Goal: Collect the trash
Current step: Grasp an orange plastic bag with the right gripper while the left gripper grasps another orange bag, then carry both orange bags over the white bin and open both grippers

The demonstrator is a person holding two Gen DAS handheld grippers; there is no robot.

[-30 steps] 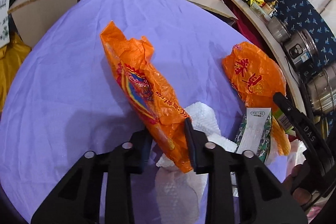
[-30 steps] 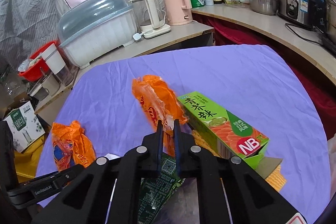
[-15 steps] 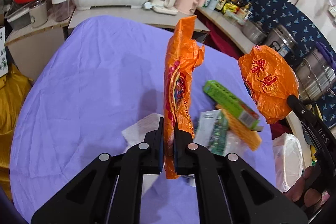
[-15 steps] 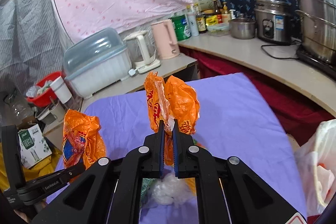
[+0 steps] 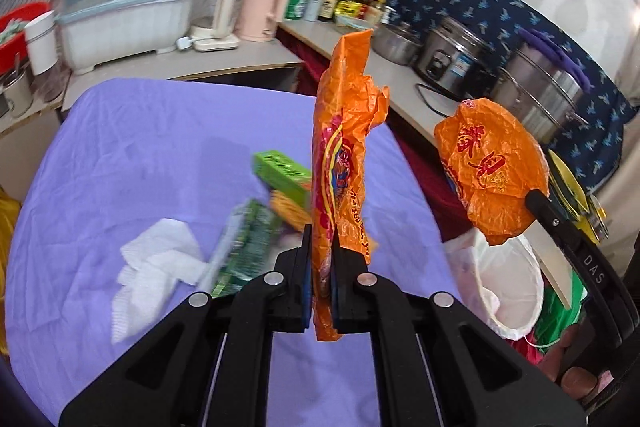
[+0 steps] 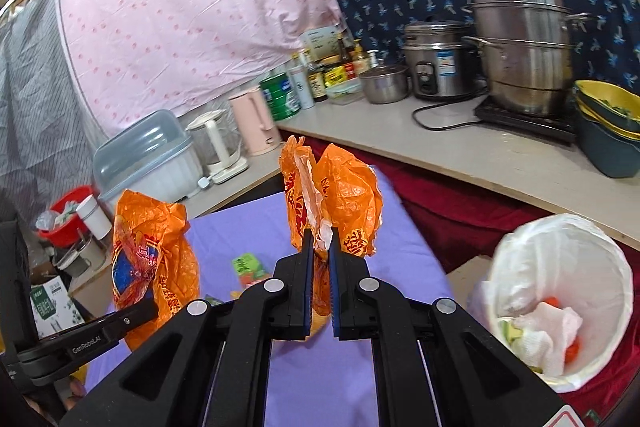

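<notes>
- Two orange wrappers showed in the left wrist view. The left gripper [image 5: 320, 251] had its jaws clamped on the long orange snack wrapper [image 5: 340, 155], which stood upright above the purple tablecloth [image 5: 140, 155]; its print was too creased to read.
- To the right, the right gripper [image 5: 532, 199], lettered "DAS" on its arm, pinched the rounder orange wrapper [image 5: 488, 167] with red Chinese characters, held above the white-lined trash bin [image 5: 512, 279] just past the table's right edge.
- Left on the cloth lay a green carton [image 5: 280, 173], a dark green packet [image 5: 248, 251] and a white paper towel [image 5: 156, 263]; the cloth's left half lay bare.
- One wrapper filled the centre of the right wrist view: the right gripper [image 6: 320, 243] was shut on the rounder orange wrapper [image 6: 344, 195], lifted clear of the tablecloth [image 6: 320, 379].
- The trash bin [image 6: 560, 291] stood open at lower right beside the table, tissue inside it.
- At left, the left gripper [image 6: 148, 307], marked "GenRoboAI", held the long wrapper [image 6: 148, 259] in the air.
</notes>
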